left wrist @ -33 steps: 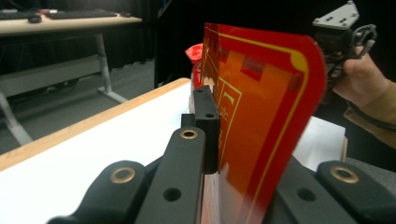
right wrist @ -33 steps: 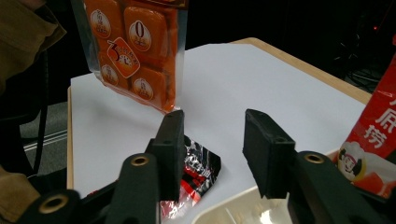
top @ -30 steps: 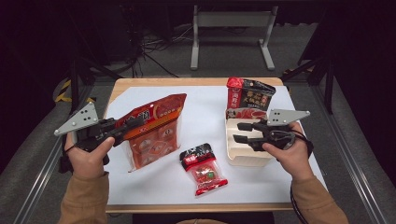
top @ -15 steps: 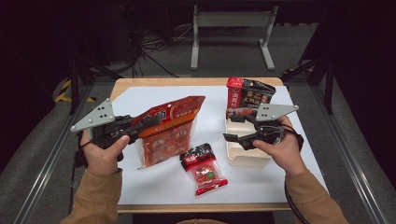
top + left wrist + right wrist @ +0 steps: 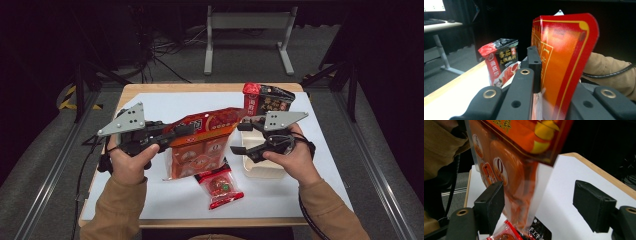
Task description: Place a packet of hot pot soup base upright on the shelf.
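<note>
The left tool (image 5: 186,131) pinches the orange snack bag (image 5: 205,142) by its top edge, holding it above the worktop (image 5: 150,107). The right tool (image 5: 241,137), whose jaws have just been opening, stands spread around the bag's far edge, likely to take it.

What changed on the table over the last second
The left gripper, shut on the big orange bag, carried it right, toward the right gripper, whose jaws have just been opening; the bag now hangs between them, unpinched. The small red packet, cream tray and dark pouch stayed put.
</note>
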A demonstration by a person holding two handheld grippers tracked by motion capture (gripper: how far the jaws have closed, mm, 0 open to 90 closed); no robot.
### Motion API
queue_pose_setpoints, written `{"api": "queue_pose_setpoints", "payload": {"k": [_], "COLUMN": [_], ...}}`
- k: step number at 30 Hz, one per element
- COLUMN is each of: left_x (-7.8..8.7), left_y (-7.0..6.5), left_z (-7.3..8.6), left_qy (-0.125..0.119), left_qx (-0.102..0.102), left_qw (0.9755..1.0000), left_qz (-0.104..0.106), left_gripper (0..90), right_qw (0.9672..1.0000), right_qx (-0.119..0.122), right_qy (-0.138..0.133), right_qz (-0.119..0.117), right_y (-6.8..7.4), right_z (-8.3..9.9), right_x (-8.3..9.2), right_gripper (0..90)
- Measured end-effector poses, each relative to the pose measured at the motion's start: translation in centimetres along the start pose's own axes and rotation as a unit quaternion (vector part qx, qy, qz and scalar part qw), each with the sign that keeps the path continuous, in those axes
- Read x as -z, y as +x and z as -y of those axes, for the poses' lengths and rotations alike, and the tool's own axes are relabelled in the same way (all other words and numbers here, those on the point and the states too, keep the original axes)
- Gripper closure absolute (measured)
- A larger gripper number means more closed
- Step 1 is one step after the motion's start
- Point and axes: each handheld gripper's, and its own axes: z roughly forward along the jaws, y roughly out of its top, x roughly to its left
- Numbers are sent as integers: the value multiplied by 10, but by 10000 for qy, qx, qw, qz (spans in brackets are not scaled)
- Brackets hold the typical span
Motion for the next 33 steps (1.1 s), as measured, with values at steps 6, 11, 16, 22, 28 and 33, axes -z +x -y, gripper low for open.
{"api": "queue_pose_setpoints", "payload": {"k": [6,11,16,22,28,33], "left_x": [-11,-20,-22,-22,-22,-23], "left_y": [2,1,2,5,6,8], "left_z": [-1,0,-1,2,3,6], "left_qy": [-50,-98,-148,-278,-275,-299], "left_qx": [9,-21,-19,82,177,279], "left_qw": [9999,9994,9993,9990,9990,9988], "left_qz": [163,325,348,335,302,261], "left_gripper": [900,900,900,900,900,900], "right_qw": [9999,9996,9993,9979,9979,9978], "right_qx": [120,187,194,267,262,291], "right_qy": [-53,-56,-200,-416,-452,-482], "right_qz": [-96,-181,-247,-408,-395,-356], "right_y": [5,8,9,13,13,13], "right_z": [-2,-2,-1,0,3,5], "right_x": [-4,-8,-10,-10,-13,-15], "right_gripper": [254,250,247,254,253,255]}}
